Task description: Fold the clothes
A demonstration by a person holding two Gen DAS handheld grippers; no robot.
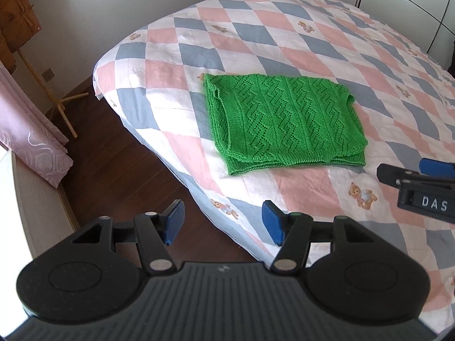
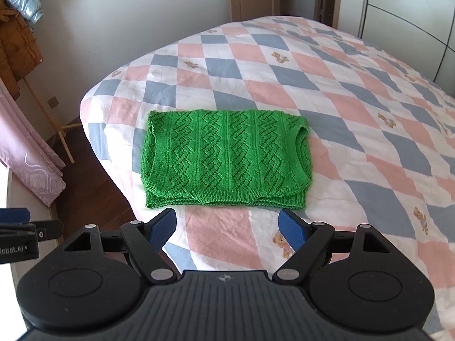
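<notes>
A green knitted vest (image 1: 284,122) lies folded into a flat rectangle on the bed; it also shows in the right wrist view (image 2: 227,159). My left gripper (image 1: 223,221) is open and empty, held above the bed's near edge, short of the vest. My right gripper (image 2: 227,227) is open and empty, just in front of the vest's near hem. The right gripper also shows at the right edge of the left wrist view (image 1: 421,182), and the left gripper at the left edge of the right wrist view (image 2: 22,233).
The bed has a quilt (image 1: 312,42) of pink, blue and white diamonds with bears. Dark wood floor (image 1: 113,164) lies to the left, with a pink curtain (image 1: 31,142), a wooden coat stand (image 1: 57,96) and a white wardrobe (image 2: 412,14) at the back right.
</notes>
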